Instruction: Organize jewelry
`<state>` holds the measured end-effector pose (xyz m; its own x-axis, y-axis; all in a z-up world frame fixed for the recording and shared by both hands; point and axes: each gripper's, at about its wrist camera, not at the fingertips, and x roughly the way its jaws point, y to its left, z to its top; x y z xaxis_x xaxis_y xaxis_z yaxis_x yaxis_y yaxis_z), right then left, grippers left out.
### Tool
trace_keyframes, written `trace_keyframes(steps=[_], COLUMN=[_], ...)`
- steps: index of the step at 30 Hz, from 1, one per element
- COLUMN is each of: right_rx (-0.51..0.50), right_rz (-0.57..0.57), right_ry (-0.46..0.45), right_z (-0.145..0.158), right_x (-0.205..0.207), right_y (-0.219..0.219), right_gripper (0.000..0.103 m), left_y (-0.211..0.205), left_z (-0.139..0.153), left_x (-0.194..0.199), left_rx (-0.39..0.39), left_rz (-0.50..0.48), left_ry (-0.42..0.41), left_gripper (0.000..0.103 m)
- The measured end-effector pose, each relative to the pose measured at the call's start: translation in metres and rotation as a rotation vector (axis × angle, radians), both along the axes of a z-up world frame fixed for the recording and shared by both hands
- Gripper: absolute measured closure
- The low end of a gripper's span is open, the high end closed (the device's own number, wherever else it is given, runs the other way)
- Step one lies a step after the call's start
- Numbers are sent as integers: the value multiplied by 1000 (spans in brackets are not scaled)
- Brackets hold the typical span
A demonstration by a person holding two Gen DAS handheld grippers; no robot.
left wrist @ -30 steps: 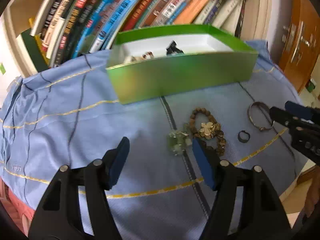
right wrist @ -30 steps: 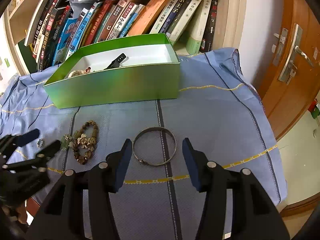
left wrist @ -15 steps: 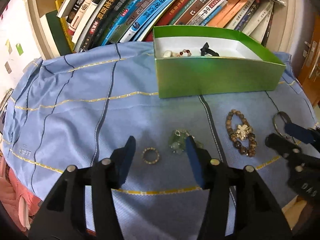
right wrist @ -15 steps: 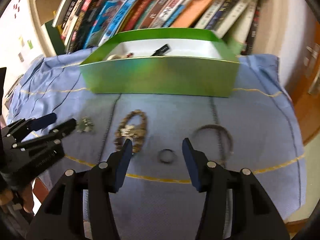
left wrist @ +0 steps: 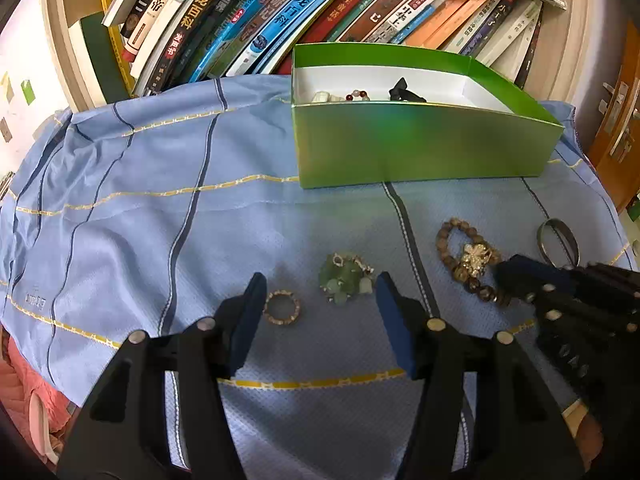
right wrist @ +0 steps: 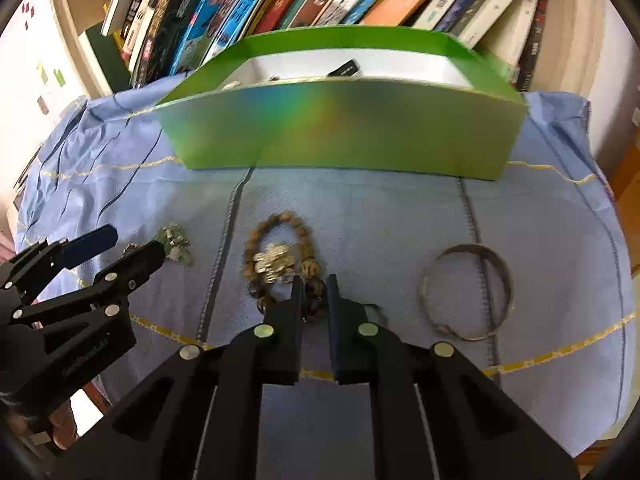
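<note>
On the blue cloth lie a gold ring [left wrist: 282,307], a green bead cluster [left wrist: 345,277], a brown bead bracelet [left wrist: 469,260] with a gold flower charm, and a silver bangle [right wrist: 466,290]. My left gripper [left wrist: 318,300] is open, its fingers either side of the ring and the cluster. My right gripper [right wrist: 311,286] is shut on the near part of the bead bracelet [right wrist: 278,260], which lies on the cloth. The open green box [left wrist: 420,140] behind holds several pieces.
A shelf of leaning books [left wrist: 280,12] stands right behind the box. A wooden door [left wrist: 618,120] is at the right. The cloth-covered table's front edge [left wrist: 60,360] is near my left gripper. The small dark ring is hidden under my right gripper.
My right gripper moved left from the bangle to the bead bracelet and closed on it. My left gripper moved left and now frames the gold ring and green cluster.
</note>
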<state>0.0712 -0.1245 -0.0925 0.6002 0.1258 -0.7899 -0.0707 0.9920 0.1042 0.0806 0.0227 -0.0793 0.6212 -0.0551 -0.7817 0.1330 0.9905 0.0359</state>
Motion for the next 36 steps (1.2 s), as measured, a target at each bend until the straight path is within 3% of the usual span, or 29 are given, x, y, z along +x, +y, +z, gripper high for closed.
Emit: trace_keyframes(steps=[16,27,31,36], right_rx=[0,-21,-62,-140], right_rz=[-18,-107,-137,-153], right_ry=[-229,-85,-50,-13], right_z=[78,32,19,6], right_x=[-41,-46,-48,-51], right_y=[-25,-62,-69,-68], right_gripper=[92,90,73,72], left_y=[-8,-11,-16,-18], left_z=[2,7,7,4], left_x=[-6,-9,-10,-11], left_rx=[-1,-1,15,30], left_rz=[-33,-45,-66,-71], left_ry=[-3,-14,-12,-4], left_gripper=[43,41,41,41])
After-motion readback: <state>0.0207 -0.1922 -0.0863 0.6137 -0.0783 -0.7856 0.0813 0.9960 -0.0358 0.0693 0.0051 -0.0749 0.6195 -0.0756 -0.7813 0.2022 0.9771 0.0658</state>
